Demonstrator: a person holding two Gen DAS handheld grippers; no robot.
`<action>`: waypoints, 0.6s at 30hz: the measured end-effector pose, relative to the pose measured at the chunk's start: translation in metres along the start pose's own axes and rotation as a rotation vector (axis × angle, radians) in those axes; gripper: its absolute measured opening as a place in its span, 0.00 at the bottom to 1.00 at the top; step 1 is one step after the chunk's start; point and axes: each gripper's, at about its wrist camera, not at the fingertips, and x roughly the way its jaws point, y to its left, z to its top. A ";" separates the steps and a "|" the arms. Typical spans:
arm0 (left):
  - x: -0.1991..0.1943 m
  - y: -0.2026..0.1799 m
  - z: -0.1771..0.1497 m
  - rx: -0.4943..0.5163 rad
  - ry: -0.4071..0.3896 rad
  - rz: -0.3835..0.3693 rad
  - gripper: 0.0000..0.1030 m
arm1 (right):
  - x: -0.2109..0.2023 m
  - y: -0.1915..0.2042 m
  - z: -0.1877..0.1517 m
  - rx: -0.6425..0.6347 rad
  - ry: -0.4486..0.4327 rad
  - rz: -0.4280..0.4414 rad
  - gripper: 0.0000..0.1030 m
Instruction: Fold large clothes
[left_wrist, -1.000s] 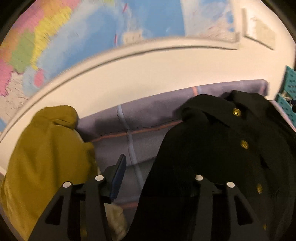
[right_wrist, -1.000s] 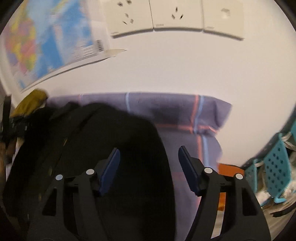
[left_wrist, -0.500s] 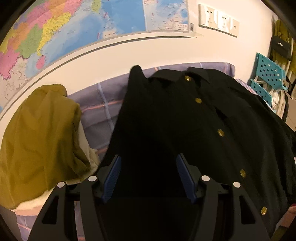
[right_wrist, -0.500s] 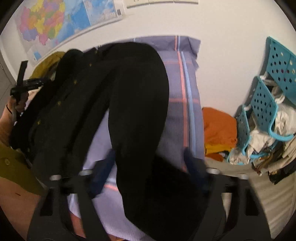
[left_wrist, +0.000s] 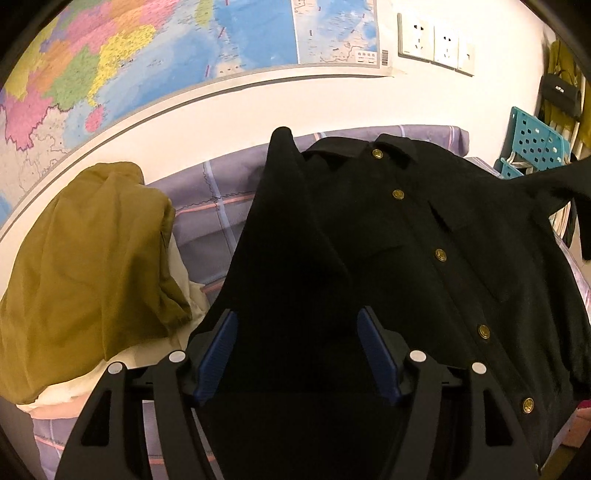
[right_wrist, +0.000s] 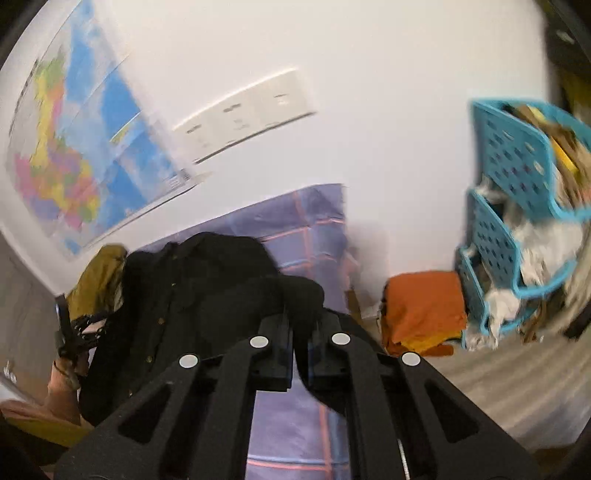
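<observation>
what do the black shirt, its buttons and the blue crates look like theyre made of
Black shirt: matte woven cloth, likely; it drapes in soft folds. Buttons: shiny gold, probably metal or metal-look plastic. Blue crates: rigid moulded plastic, with punched holes.

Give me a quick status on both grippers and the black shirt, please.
Left gripper open, over black shirt. Right gripper shut on a sleeve, lifted off purple sheet. Olive garment heaped beside shirt.

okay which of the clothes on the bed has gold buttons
The black shirt, spread over the purple checked bed cover. The mustard-yellow garment bunched beside it shows no buttons.
</observation>
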 end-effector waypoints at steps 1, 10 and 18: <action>0.000 0.001 0.000 -0.002 -0.001 -0.007 0.64 | 0.004 0.010 0.003 -0.015 0.017 0.024 0.06; -0.010 0.000 0.001 0.022 -0.048 -0.092 0.65 | 0.068 0.165 -0.010 -0.319 0.185 0.208 0.10; -0.021 -0.026 0.010 0.072 -0.097 -0.195 0.66 | 0.136 0.240 -0.049 -0.418 0.330 0.301 0.62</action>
